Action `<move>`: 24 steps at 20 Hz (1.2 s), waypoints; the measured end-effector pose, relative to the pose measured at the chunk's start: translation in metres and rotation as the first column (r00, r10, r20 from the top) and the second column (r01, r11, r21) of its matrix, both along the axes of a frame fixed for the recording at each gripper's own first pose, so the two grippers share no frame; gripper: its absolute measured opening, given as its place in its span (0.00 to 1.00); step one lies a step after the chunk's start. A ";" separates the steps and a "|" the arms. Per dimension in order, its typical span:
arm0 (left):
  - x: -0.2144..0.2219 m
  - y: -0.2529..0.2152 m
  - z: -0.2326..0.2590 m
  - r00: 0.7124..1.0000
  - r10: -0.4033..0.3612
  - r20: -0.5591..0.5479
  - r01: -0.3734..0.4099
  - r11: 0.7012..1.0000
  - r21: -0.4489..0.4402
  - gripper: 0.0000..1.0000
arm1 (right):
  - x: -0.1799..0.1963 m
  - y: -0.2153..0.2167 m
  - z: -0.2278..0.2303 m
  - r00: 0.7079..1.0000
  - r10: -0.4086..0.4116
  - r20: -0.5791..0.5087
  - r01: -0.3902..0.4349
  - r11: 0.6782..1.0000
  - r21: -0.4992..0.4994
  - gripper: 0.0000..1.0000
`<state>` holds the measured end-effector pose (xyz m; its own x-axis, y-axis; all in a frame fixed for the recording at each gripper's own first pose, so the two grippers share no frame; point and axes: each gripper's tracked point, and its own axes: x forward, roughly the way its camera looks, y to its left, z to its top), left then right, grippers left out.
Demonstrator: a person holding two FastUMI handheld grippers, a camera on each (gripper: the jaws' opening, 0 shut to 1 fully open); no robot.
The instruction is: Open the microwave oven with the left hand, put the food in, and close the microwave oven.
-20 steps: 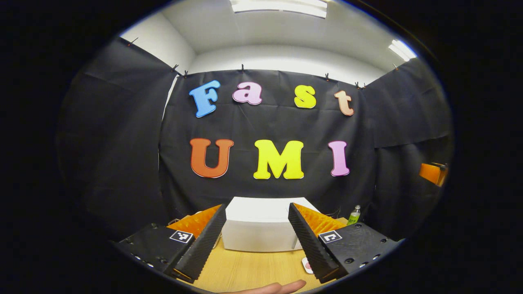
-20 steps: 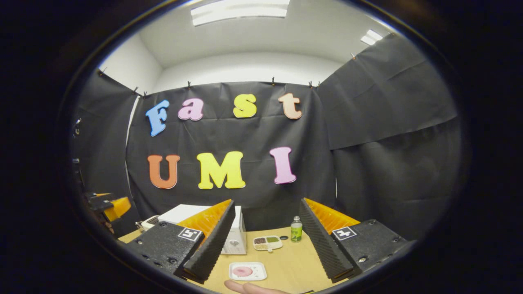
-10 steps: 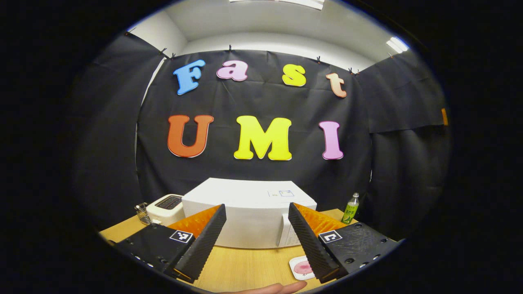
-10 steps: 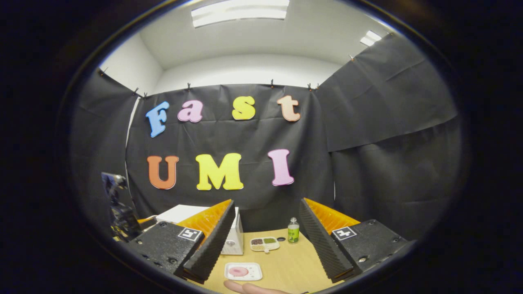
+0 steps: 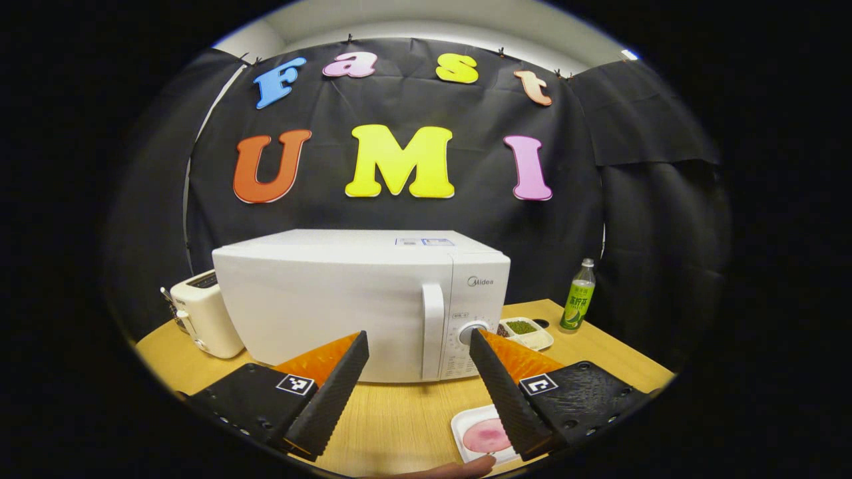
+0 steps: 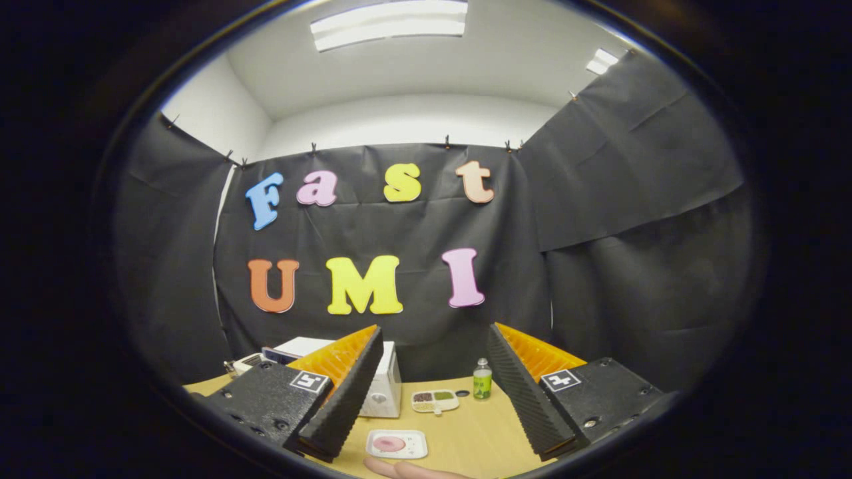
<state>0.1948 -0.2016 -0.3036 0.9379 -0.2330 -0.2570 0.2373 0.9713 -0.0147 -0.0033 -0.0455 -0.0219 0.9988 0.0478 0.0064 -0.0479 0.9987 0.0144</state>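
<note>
In the left gripper view, the left gripper hangs with its fingers spread apart, nothing between them. A fingertip pokes in at the bottom edge. On the wooden table just ahead lies a white tray with pink food. Beyond stands the white microwave, door shut, handle upright. A toaster sits at its left, a green bottle far right.

In the right gripper view, the right gripper is likewise spread and empty above the tray.
</note>
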 end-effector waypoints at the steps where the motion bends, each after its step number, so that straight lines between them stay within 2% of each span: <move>1: 0.007 -0.003 -0.009 1.000 0.007 -0.005 -0.007 1.000 -0.001 0.95 | 0.001 -0.002 -0.004 1.000 0.003 -0.004 -0.003 1.000 -0.007 1.00; 2: 0.014 -0.004 -0.015 1.000 0.014 -0.003 -0.014 1.000 0.005 0.95 | 0.003 -0.005 -0.006 1.000 0.004 -0.006 -0.004 1.000 -0.016 0.92; 3: 0.021 -0.006 -0.020 1.000 0.016 -0.004 -0.016 1.000 0.009 0.92 | 0.004 -0.007 -0.009 1.000 0.007 -0.006 -0.007 1.000 -0.024 1.00; 4: 0.027 -0.009 -0.023 1.000 0.014 -0.002 -0.014 1.000 0.006 0.91 | 0.005 -0.010 -0.010 1.000 0.008 -0.006 -0.008 0.999 -0.031 0.92; 6: 0.035 -0.015 -0.024 0.999 0.011 0.032 -0.011 1.000 -0.016 0.87 | 0.009 -0.016 -0.017 1.000 0.005 -0.005 -0.005 0.999 -0.035 0.92; 7: 0.037 -0.020 -0.026 0.999 0.010 0.038 -0.009 1.000 -0.023 0.82 | 0.010 -0.018 -0.022 1.000 0.004 -0.010 -0.005 0.999 -0.034 1.00; 8: 0.041 -0.019 -0.024 0.998 0.024 0.059 -0.023 1.000 -0.018 0.67 | 0.011 -0.020 -0.028 1.000 0.005 -0.021 -0.006 1.000 -0.027 1.00; 9: 0.046 -0.023 -0.021 0.997 0.014 0.078 -0.012 1.000 -0.026 0.79 | 0.012 -0.021 -0.033 0.999 0.010 -0.032 -0.010 1.000 -0.018 1.00; 10: 0.049 -0.030 -0.022 0.996 -0.010 0.088 0.012 1.000 -0.027 0.76 | 0.014 -0.022 -0.037 0.999 0.015 -0.040 -0.015 1.000 -0.009 1.00; 11: 0.051 -0.030 -0.021 0.995 0.001 0.096 0.001 1.000 -0.022 0.65 | 0.016 -0.023 -0.039 0.999 0.017 -0.044 -0.017 1.000 -0.007 1.00; 12: 0.052 -0.029 -0.024 0.996 0.010 0.093 -0.009 1.000 -0.012 0.61 | 0.017 -0.026 -0.040 0.999 0.015 -0.045 -0.015 1.000 -0.006 0.92; 13: 0.055 -0.025 -0.024 0.995 0.027 0.095 -0.027 1.000 -0.003 0.56 | 0.018 -0.029 -0.042 0.999 0.011 -0.042 -0.011 1.000 -0.007 1.00; 14: 0.057 -0.019 -0.025 0.994 0.044 0.095 -0.046 0.999 0.016 0.54 | 0.018 -0.031 -0.042 0.999 0.006 -0.038 -0.007 1.000 -0.009 0.92; 17: 0.060 -0.022 -0.030 0.997 0.043 0.059 -0.042 0.999 -0.013 0.46 | 0.019 -0.035 -0.045 0.999 0.003 -0.033 -0.004 1.000 -0.017 0.92; 18: 0.060 -0.027 -0.029 0.998 0.024 0.053 -0.023 1.000 -0.019 0.46 | 0.020 -0.036 -0.047 0.999 0.002 -0.038 -0.003 1.000 -0.017 1.00; 19: 0.063 -0.027 -0.030 0.998 0.030 0.051 -0.029 1.000 -0.006 0.27 | 0.020 -0.038 -0.052 0.999 -0.001 -0.044 0.000 1.000 -0.015 1.00; 20: 0.064 -0.026 -0.030 0.998 0.037 0.052 -0.038 0.999 0.019 0.27 | 0.021 -0.040 -0.054 0.999 -0.005 -0.049 0.004 1.000 -0.013 0.92; 21: 0.064 -0.026 -0.032 0.998 0.040 0.047 -0.042 0.998 0.038 0.27 | 0.023 -0.043 -0.057 0.998 -0.011 -0.054 0.010 1.000 -0.013 1.00; 22: 0.065 -0.028 -0.032 0.998 0.043 0.045 -0.044 0.998 0.038 0.27 | 0.025 -0.044 -0.061 0.998 -0.017 -0.062 0.016 1.000 -0.014 1.00; 23: 0.064 -0.027 -0.033 0.998 0.046 0.031 -0.048 0.998 0.036 0.18 | 0.026 -0.044 -0.064 0.997 -0.021 -0.070 0.020 1.000 -0.012 0.92; 24: 0.063 -0.027 -0.033 0.999 0.047 0.021 -0.047 0.999 0.027 0.18 | 0.027 -0.045 -0.066 0.997 -0.022 -0.078 0.021 1.000 -0.009 0.92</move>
